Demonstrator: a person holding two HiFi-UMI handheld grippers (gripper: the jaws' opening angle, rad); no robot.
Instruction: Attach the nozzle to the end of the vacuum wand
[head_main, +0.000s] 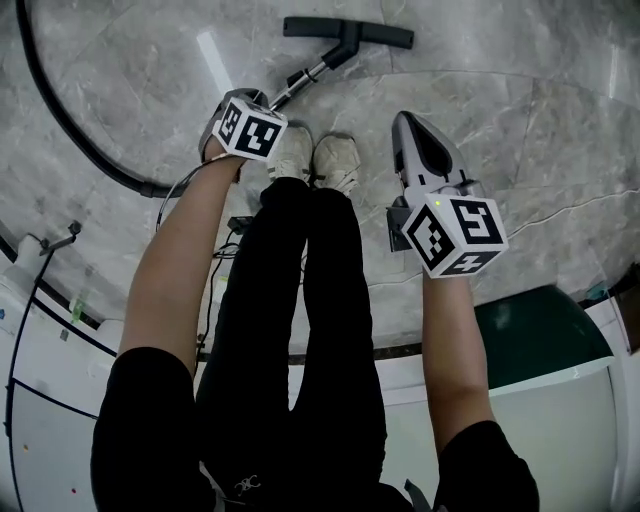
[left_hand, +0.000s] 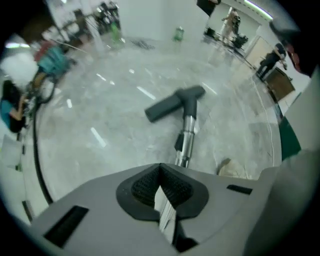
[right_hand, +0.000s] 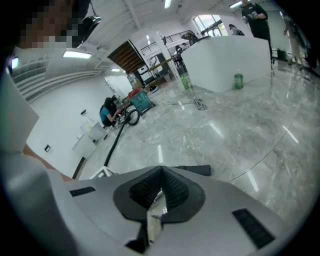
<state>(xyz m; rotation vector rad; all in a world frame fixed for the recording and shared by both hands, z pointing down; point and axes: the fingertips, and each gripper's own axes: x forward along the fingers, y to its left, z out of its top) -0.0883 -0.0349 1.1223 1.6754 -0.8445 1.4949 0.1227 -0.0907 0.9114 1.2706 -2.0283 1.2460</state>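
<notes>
On the far floor, nozzle (head_main: 347, 31) appears seated on wand (head_main: 303, 78). Left gripper (left_hand: 160, 166) and right gripper (right_hand: 160, 169) are closed and empty. Verify the joint has locked.

Tally: one nozzle (head_main: 348, 32); one wand (head_main: 305, 78); one black hose (head_main: 60, 120); two shoes (head_main: 293, 152); two grippers, left gripper (left_hand: 161, 186) and right gripper (right_hand: 161, 190).

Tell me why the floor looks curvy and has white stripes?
Left gripper view and right gripper view: a wide-angle lens curves the floor and darkens the corners. Head view: the stripes are lamp glare on shiny stone.
</notes>
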